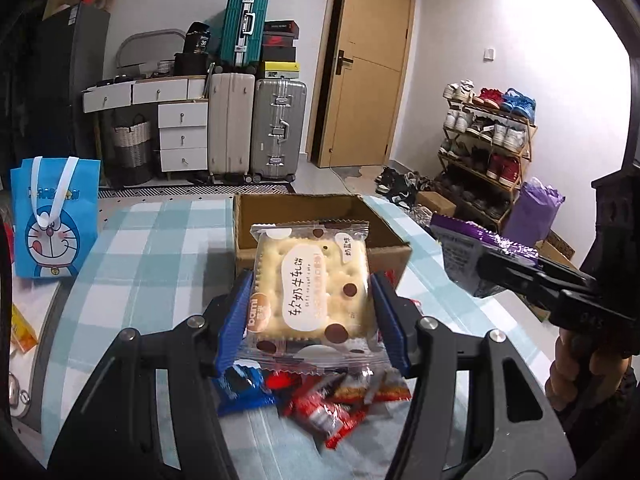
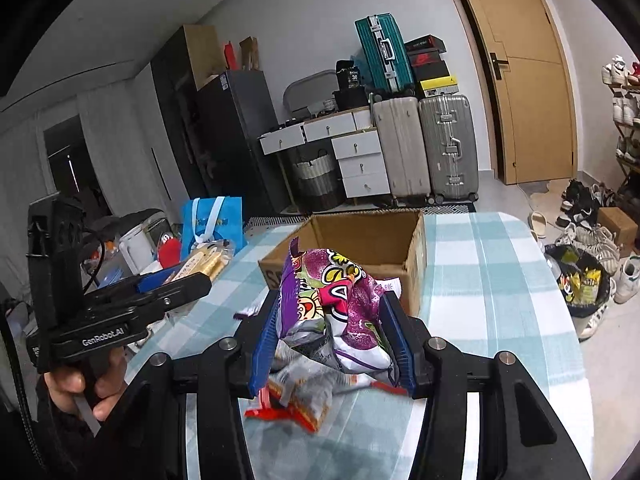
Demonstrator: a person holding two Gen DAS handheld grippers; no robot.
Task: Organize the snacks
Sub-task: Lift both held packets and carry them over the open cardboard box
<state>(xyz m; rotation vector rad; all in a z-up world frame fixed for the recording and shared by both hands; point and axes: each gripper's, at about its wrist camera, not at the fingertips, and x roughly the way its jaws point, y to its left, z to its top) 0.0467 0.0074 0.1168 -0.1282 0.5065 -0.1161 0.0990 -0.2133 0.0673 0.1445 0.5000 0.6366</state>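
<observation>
A clear-wrapped square cracker packet (image 1: pixel 312 284) is clamped by the left gripper (image 1: pixel 314 320); a crumpled purple snack bag (image 2: pixel 332 312) is clamped by the right gripper (image 2: pixel 334 340), near the open brown cardboard box (image 2: pixel 416 248).

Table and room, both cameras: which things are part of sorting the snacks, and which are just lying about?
Part of the job:
- cracker packet in the left gripper
- purple snack bag in the right gripper
- cardboard box
- loose red packets

Just lying about:
- blue cartoon bag
- suitcases
- shoe rack
</observation>
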